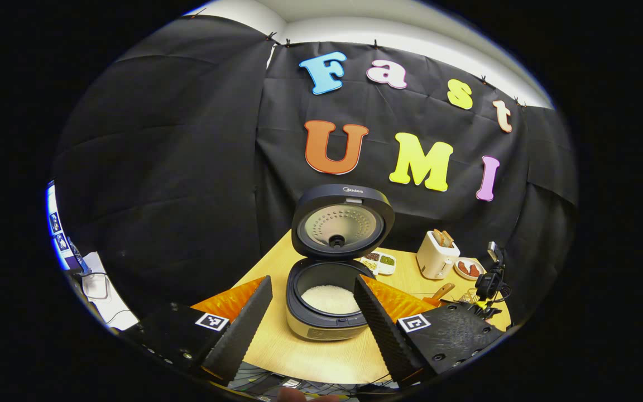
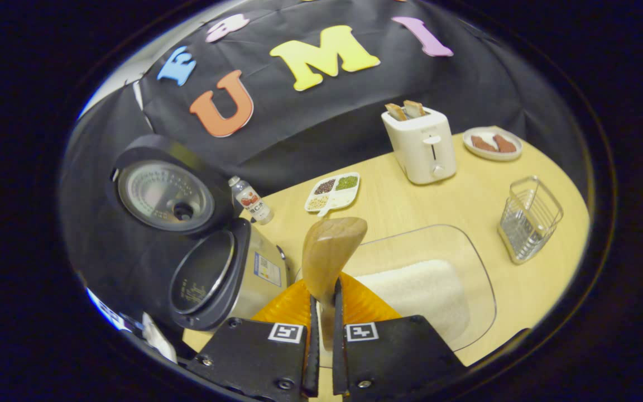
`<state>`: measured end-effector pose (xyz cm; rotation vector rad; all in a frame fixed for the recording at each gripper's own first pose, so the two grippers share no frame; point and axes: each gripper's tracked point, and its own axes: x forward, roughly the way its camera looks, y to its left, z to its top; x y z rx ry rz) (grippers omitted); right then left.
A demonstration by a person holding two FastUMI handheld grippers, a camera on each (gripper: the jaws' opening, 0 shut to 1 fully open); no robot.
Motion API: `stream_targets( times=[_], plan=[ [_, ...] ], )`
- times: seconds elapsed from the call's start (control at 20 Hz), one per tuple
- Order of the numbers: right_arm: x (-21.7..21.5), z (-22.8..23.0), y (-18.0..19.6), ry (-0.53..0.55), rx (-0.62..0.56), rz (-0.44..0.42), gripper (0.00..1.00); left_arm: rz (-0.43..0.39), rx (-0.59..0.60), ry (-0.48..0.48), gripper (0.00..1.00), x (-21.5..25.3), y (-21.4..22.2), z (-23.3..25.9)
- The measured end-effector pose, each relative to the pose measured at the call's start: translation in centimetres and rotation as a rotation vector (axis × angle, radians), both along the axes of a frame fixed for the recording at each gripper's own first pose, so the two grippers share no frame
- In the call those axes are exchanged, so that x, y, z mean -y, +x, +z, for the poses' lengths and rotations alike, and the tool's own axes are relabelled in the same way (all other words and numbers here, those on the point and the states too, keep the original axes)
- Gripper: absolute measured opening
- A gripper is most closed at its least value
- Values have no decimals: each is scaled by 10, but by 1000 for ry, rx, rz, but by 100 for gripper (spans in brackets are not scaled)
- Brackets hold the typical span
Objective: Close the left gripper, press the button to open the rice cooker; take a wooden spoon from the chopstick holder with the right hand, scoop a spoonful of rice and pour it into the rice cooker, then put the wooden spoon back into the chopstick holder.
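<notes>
Already the wooden spoon (image 2: 330, 254) is out of the chopstick holder (image 2: 529, 218), clamped by its handle in the right claw (image 2: 321, 312), whose two fingers press on it from either side with the bowl standing up and forward beyond them. Taking the rice cooker (image 1: 327, 304) as the landmark: its lid (image 1: 342, 222) stands fully open behind the pot, white rice lies in the pot, and the left claw (image 1: 311, 312) hangs in front of it with its fingers wide apart and holding nothing. In the right gripper view the clear tray of rice (image 2: 416, 290) sits just beside the cooker on the desk (image 2: 466, 201), directly under the spoon, while the wire holder stands well beyond the tray. The spoon looks light and stiff, smooth enough to twist in a narrow pinch, so I judge a grip low on the handle best, with the bowl kept level once loaded. Loose rice grains will spill at any tilt, so the carry to the cooker should be slow.
</notes>
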<state>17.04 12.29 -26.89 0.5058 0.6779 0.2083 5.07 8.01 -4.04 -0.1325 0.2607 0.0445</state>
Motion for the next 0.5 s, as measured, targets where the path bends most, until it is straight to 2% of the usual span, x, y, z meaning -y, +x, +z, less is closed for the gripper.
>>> stream_targets(
  times=[0.3,0.5],
  plan=[
    [49,-4,5,332,-147,-191,14,-13,11,11,95,19,0,5],
    [80,20,7,439,-140,-255,14,-14,16,10,95,35,1,7]
  ],
)
